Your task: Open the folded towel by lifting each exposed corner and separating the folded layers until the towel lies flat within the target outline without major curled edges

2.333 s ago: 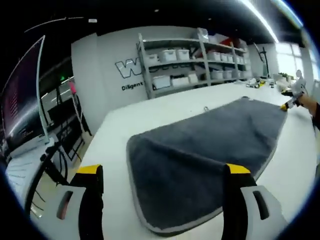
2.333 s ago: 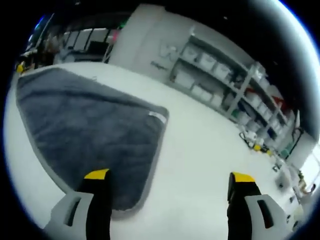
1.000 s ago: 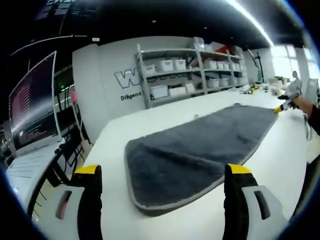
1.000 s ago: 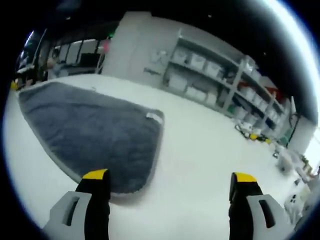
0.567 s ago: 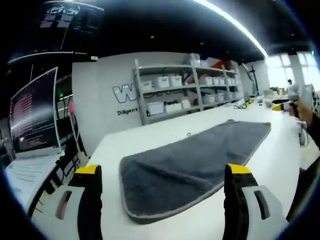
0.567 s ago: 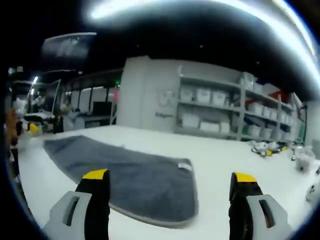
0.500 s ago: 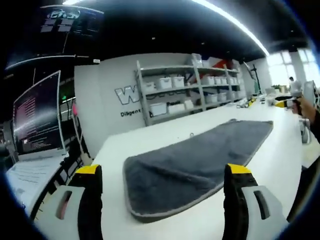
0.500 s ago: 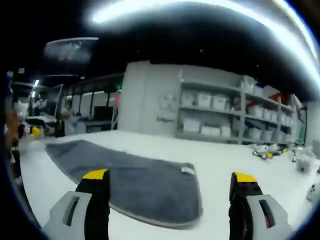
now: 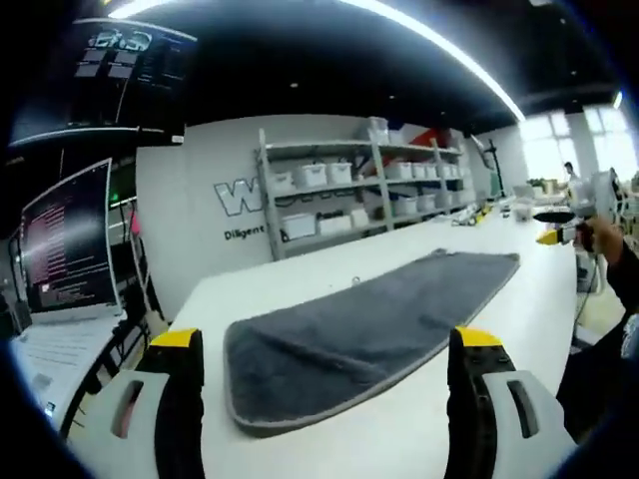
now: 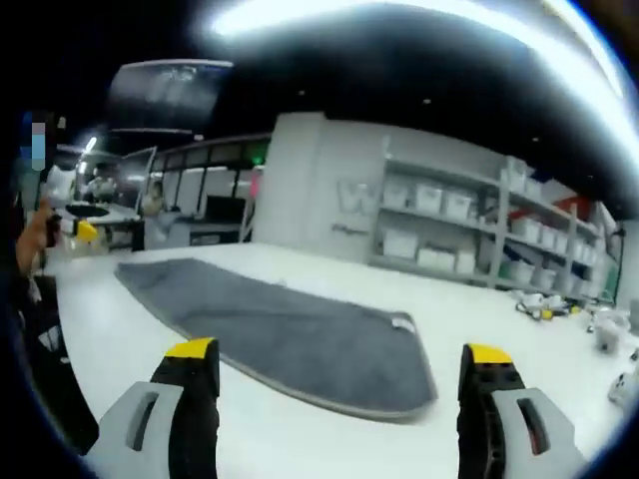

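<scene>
- Left gripper (image 9: 324, 349) is hanging low near the table (image 9: 419, 439) edge, jaws spread wide apart with nothing between them. Yellow tips on both.
- Right gripper (image 10: 341, 357) is the same deal: jaws wide, holding nothing, hovering near the table's edge.
- The towel (image 9: 349, 334) is dark grey with a lighter trim, lying stretched out long on the white table. From the left gripper view, its rounded near end sits just past the jaws and looks a bit thick at the edge.
- In the right gripper view the towel (image 10: 280, 334) runs off to the left, with a small white tag (image 10: 402, 323) at the corner closest to this side.
- Neither gripper is touching the towel.
- Background: shelves (image 9: 349, 195) with white bins against the wall, and a monitor (image 9: 65, 244) off to the left.
- You can spot a hand (image 10: 35, 239) holding the other gripper at the far left of the right gripper view.
</scene>
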